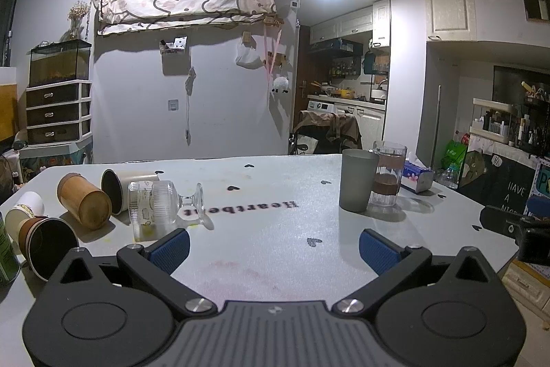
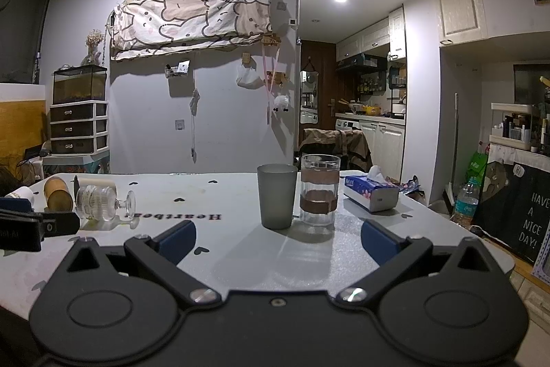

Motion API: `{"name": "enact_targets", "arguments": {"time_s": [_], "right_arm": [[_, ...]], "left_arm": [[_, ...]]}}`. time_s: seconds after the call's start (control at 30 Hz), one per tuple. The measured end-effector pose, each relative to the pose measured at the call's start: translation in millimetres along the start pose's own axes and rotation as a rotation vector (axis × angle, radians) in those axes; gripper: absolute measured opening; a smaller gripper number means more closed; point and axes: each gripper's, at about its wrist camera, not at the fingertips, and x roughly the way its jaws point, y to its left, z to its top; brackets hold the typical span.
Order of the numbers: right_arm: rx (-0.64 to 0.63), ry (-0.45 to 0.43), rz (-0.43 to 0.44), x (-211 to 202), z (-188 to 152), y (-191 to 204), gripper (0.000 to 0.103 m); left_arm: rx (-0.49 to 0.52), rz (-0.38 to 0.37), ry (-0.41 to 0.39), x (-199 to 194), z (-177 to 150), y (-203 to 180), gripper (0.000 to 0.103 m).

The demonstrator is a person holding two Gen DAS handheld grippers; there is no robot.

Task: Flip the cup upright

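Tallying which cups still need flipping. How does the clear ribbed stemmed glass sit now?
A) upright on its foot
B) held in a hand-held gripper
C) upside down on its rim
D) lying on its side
D: the stemmed glass lies on its side on the table, foot pointing right.

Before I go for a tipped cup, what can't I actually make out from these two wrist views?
- Green can: cut off by the left wrist view's left edge; label unreadable.
- White paper cup: partly hidden behind the brown paper cup.
- Beige tipped cup: far end hidden by the footed glass.
- Banded glass: left side covered by the grey tumbler.
- Tabletop print: cut short by the right gripper finger.
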Motion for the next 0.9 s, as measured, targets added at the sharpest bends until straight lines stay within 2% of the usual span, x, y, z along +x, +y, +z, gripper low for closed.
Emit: {"name": "enact_targets", "arguments": {"time_s": [0.9], "right_arm": [[-0.003, 0.000, 0.001, 1.3, -0.1, 0.6, 0.103]], "left_arm": [[-0.004, 0.001, 0.005, -0.1, -0.9, 1.6, 0.103]]}}
